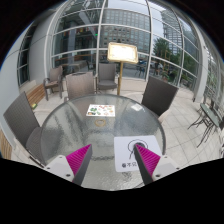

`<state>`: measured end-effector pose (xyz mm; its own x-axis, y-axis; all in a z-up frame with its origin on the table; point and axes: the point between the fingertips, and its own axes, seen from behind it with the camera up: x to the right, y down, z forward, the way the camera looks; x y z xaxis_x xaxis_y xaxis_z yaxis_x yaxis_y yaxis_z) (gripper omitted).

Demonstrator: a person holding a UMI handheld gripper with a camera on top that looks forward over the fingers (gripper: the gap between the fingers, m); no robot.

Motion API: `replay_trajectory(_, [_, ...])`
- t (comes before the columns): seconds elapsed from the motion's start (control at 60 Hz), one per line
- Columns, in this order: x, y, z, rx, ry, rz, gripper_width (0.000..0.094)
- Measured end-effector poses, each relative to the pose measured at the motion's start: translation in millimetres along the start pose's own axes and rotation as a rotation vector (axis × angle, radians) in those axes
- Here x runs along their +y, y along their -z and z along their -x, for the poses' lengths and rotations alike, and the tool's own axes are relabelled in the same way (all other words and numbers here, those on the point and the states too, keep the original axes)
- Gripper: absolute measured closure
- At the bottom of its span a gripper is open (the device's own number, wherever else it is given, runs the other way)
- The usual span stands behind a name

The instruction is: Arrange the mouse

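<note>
My gripper (113,165) is open and empty, held over the near side of a round glass table (70,130). Its pink pads (80,157) stand wide apart. A white sheet (132,145) with a drawn outline and printed text lies on the table just ahead of the right finger, which covers its near right corner. No mouse shows in the view.
A small colourful card (100,110) lies on the far side of the table. Grey chairs (158,95) stand around the table. A sign on a stand (122,53) is beyond it, before a glass wall.
</note>
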<state>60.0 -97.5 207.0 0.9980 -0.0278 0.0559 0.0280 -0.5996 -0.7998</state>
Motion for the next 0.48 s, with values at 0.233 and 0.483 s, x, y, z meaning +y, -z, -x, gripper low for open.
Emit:
replay_trajectory(0.233, [22.3, 30.4, 26.1, -0.012, 0.018, 0.011, 0.008])
replay_trajectory(0.483, [16.3, 49.3, 32.9, -0.015, 0.016, -0.021, 0.008])
